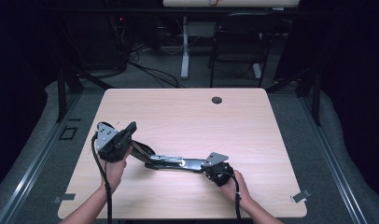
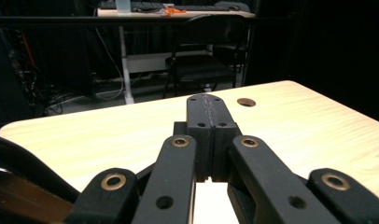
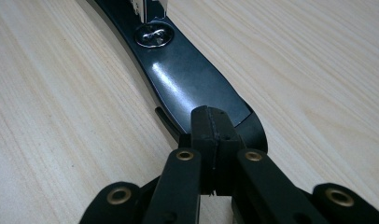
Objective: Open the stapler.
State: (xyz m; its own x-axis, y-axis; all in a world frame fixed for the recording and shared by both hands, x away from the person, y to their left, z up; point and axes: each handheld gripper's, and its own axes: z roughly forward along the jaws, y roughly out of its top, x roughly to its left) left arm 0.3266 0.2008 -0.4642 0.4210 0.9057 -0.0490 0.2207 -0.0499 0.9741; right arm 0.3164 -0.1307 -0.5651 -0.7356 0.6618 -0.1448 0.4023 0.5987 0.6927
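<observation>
A long black metal tool with a silvery middle part lies flat on the wooden table, between my two hands. My right gripper points left at its near end. In the right gripper view the jaws are pressed together, and this gripper sits just over the tool's glossy curved handle, below a bright screw. I see nothing between the pads. My left gripper is left of the tool, pointing up and away from it. It is shut and empty above bare wood.
A round cable hole sits near the table's far edge, also seen from the left gripper. Beyond the table stand a black chair and a white desk leg. Cables lie on the floor at the back left.
</observation>
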